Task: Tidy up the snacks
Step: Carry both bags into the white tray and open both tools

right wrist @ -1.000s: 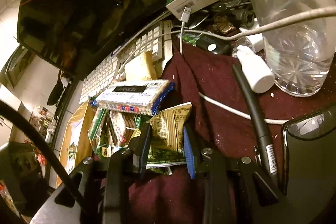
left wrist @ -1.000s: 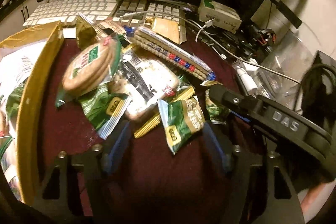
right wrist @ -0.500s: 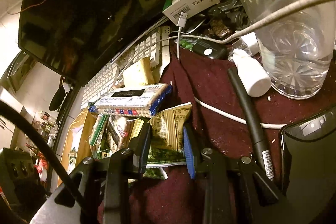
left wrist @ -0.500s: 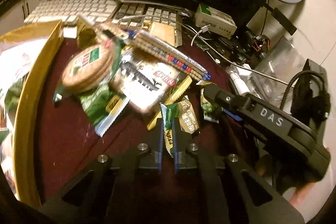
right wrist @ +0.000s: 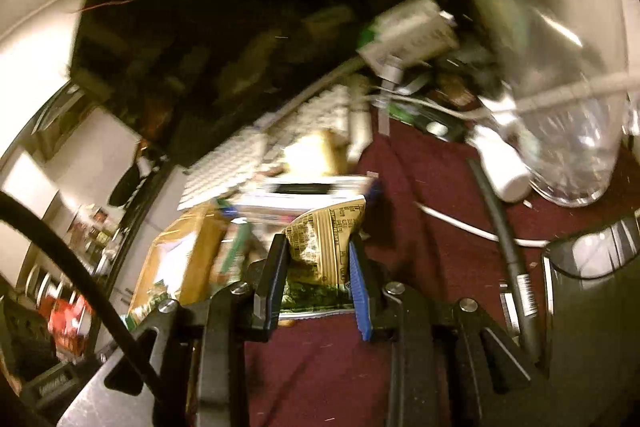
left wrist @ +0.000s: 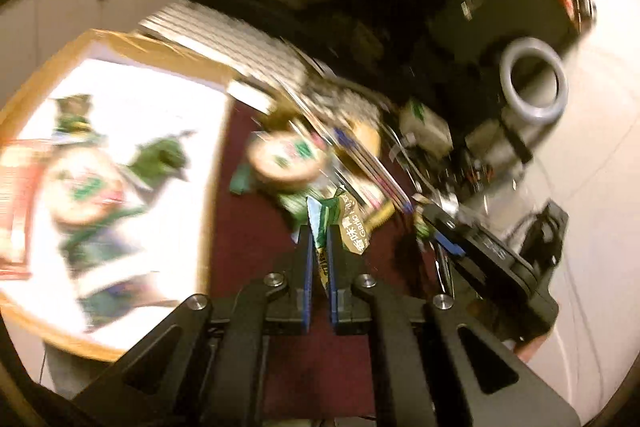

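My left gripper (left wrist: 319,239) is shut on a small green snack packet (left wrist: 340,223) and holds it above the dark red cloth. A gold-rimmed tray (left wrist: 120,43) with several snacks lies at the left. The snack pile, with a round biscuit pack (left wrist: 286,157), lies beyond the packet. My right gripper (right wrist: 318,251) is shut on a green and tan snack packet (right wrist: 326,239) held over the cloth (right wrist: 420,195). It also shows in the left wrist view (left wrist: 440,231). A long cracker pack (right wrist: 308,189) lies just behind it.
A white keyboard (right wrist: 256,155) and a dark monitor (right wrist: 200,27) stand at the back. A clear plastic bottle (right wrist: 572,131), a small white bottle (right wrist: 500,163), a white cable (right wrist: 460,225) and a black pen (right wrist: 504,247) lie at the right. A ring light (left wrist: 534,79) stands far right.
My left gripper has lifted its packet off the pile and swung left toward the tray. My right gripper has stayed shut on its packet and lifted slightly. Both views are motion-blurred.
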A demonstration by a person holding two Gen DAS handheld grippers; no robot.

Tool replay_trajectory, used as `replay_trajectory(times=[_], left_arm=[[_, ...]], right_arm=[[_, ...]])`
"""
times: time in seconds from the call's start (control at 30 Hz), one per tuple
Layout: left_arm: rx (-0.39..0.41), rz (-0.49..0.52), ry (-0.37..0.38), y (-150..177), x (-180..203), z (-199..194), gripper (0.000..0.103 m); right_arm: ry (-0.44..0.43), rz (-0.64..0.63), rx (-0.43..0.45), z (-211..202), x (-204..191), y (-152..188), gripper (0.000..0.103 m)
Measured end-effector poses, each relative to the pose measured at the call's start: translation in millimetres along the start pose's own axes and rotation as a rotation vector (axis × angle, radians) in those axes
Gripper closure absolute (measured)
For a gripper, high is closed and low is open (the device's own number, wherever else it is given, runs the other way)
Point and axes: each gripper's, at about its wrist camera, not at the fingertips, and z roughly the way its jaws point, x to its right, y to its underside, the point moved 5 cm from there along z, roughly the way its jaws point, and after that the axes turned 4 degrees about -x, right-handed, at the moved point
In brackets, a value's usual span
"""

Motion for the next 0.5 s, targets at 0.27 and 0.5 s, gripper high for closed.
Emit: replay_trajectory(times=[0.27, 0.5], left_arm=[[0.169, -0.142, -0.071, -34, -78, -73, 0.096], [0.204, -0.276, -0.085, -84, -151, -72, 0.096]], right_arm=[[-0.221, -0.233, -0.138, 31, -118, 16, 0.074], [-0.226, -0.378, -0.314, 104, -202, 25, 0.074]])
